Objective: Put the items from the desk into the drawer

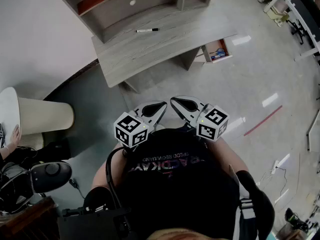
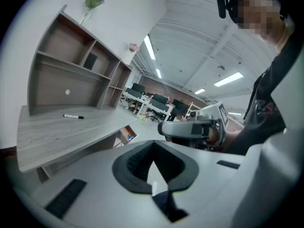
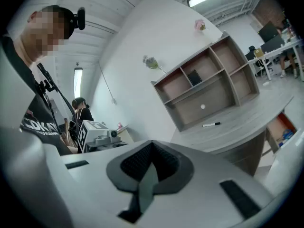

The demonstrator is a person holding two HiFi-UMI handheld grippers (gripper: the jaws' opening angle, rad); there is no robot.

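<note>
A black-and-white marker pen [image 1: 147, 30] lies on the grey wooden desk [image 1: 150, 49], far ahead of me. The same marker [image 2: 73, 116] shows in the left gripper view and again, as a small marker [image 3: 211, 125], in the right gripper view. To the right of the desk a small drawer [image 1: 217, 50] stands open with a blue thing inside. I hold both grippers close to my chest, tips nearly meeting. My left gripper [image 1: 161, 105] is shut and empty. My right gripper [image 1: 174, 101] is shut too, with nothing in it.
A shelf unit [image 1: 130, 1] stands on the back of the desk. A beige cylinder [image 1: 42, 116] and a round white table [image 1: 7, 109] are at the left, with another person's hand [image 1: 12, 136] there. A red tape line [image 1: 262, 120] marks the floor at the right.
</note>
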